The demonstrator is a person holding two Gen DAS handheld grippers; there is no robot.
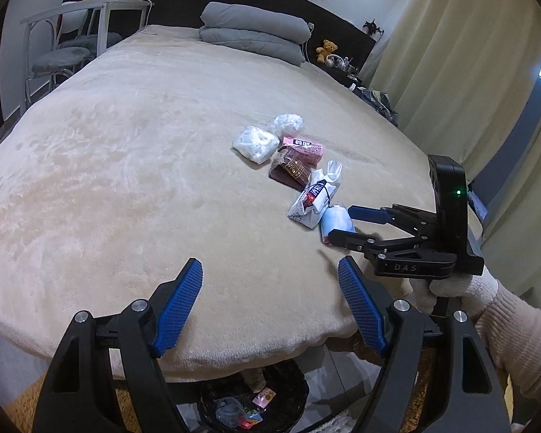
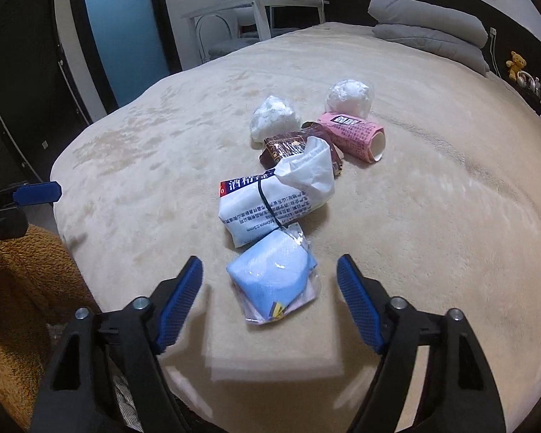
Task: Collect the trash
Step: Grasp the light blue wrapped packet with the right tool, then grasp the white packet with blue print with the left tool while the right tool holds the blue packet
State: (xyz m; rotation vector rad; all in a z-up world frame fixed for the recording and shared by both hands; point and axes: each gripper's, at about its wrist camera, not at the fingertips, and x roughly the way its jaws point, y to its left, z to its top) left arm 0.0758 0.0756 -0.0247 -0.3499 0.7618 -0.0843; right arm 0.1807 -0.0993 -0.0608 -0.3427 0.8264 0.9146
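grey pillows [image 1: 250, 32] and a teddy bear [image 1: 327, 49] by the headboard.

Parted right tongs [image 2: 269, 281] over blue packet [image 2: 270, 270]

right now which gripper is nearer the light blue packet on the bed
Right. The right gripper is open with its fingers on either side of the light blue packet, not yet touching it. The left gripper hangs open over the bed's near edge, well short of it.
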